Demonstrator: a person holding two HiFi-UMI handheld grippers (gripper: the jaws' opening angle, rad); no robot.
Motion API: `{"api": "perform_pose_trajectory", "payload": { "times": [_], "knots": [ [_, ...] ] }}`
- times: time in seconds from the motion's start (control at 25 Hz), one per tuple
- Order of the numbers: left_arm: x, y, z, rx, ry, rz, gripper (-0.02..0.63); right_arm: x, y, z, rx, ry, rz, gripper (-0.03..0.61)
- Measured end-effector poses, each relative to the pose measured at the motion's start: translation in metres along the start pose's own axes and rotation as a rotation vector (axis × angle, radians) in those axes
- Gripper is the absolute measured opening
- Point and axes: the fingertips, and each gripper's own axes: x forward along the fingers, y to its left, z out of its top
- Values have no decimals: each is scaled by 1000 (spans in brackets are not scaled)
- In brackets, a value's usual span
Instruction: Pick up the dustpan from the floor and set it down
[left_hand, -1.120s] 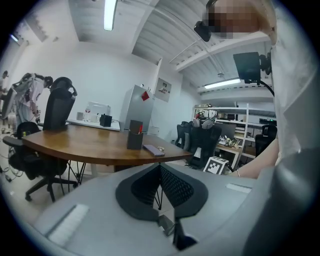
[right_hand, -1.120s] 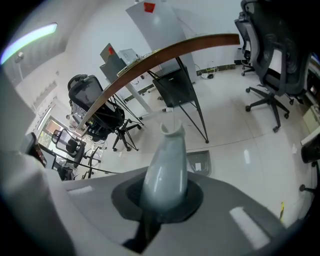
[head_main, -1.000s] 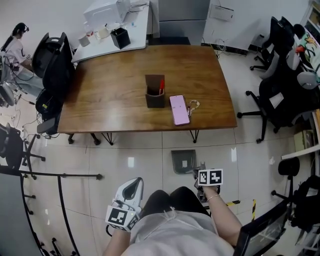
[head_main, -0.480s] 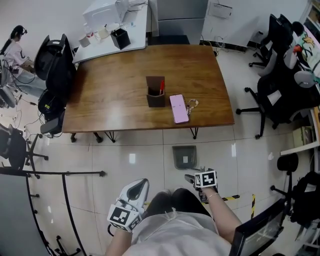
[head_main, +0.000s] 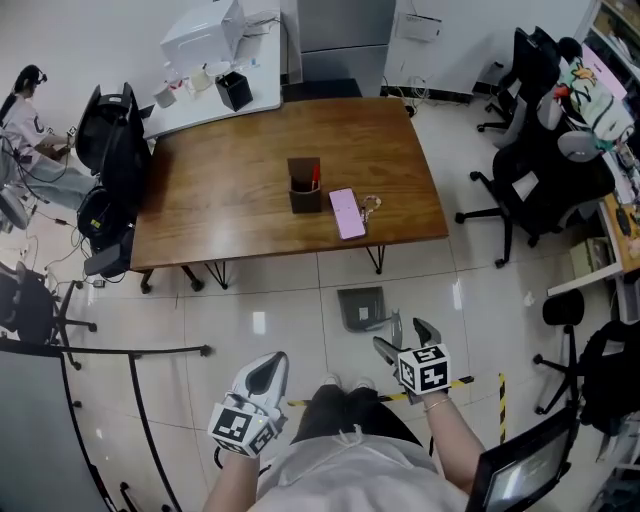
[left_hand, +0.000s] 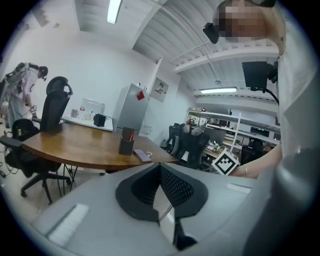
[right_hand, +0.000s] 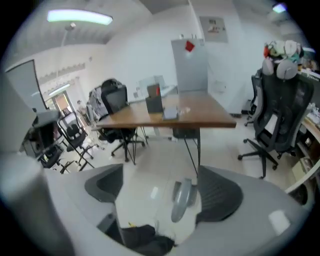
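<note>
**Inspector:** Nearest items first. State of the tools?

**Assessor:** The left tool (head_main: 268, 372) is at the near left, above the tiled floor (head_main: 270, 300). Its jaws are closed together, with nothing between them. The right tool (head_main: 405, 340) is at the near right and angled downward. Its jaws stand apart and are closing.

**Inspector:** Location of the dustpan?

**Assessor:** The grey dustpan (head_main: 362, 305) sits on the floor just beyond the right tool, near the front edge of the tabletop (head_main: 230, 190). Its handle (right_hand: 181, 200) points back towards the right tool. In the right gripper view the handle shows in the gap between the jaws, close to the right-hand pad. Neither pad is seen pressing on it.

**Inspector:** Farther out?

**Assessor:** The wooden tabletop carries a dark pen holder (head_main: 304, 187) near its centre. A pink phone (head_main: 347, 213) lies flat just right of the holder, and keys (head_main: 371, 206) lie beside the phone's right edge. Black office chairs (head_main: 530, 170) stand at the far right, apart from the tabletop.
</note>
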Motion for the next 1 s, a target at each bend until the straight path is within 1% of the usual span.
{"api": "perform_pose_trajectory", "payload": {
  "times": [0.08, 0.16, 0.2, 0.28, 0.36, 0.44, 0.48, 0.6, 0.64, 0.72, 0.84, 1.0],
  "knots": [
    [-7, -10, 6, 10, -37, -14, 15, -39, 11, 36, -20, -170, 2, 275],
    [-18, -30, 16, 38, -64, -26, 15, -81, 21, 53, -65, -289, -5, 38],
    [-25, -43, 18, 57, -78, -32, 15, -100, 26, 54, -86, -323, -2, 2],
    [-39, -70, 15, 91, -105, -48, 15, -131, 35, 46, -110, -350, 19, 2],
    [-57, -100, 7, 121, -118, -58, 15, -157, 44, 29, -125, -370, 38, 2],
    [-79, -128, -8, 152, -124, -45, 15, -180, 56, 7, -134, -386, 59, 2],
    [-91, -141, -14, 155, -133, -31, 15, -192, 63, -4, -131, -391, 80, 2],
    [-124, -184, -29, 116, -168, -3, 15, -236, 86, -32, -121, -411, 164, 2],
    [-132, -200, -36, 114, -169, 0, 15, -253, 90, -41, -127, -418, 182, 2],
    [-148, -227, -51, 133, -164, 1, 15, -282, 96, -59, -138, -439, 209, 2],
    [-172, -252, -54, 147, -182, 5, 15, -316, 111, -74, -140, -487, 260, 2],
    [-196, -263, -42, 151, -221, 14, 15, -348, 137, -77, -179, -553, 302, 2]
  ]
}}
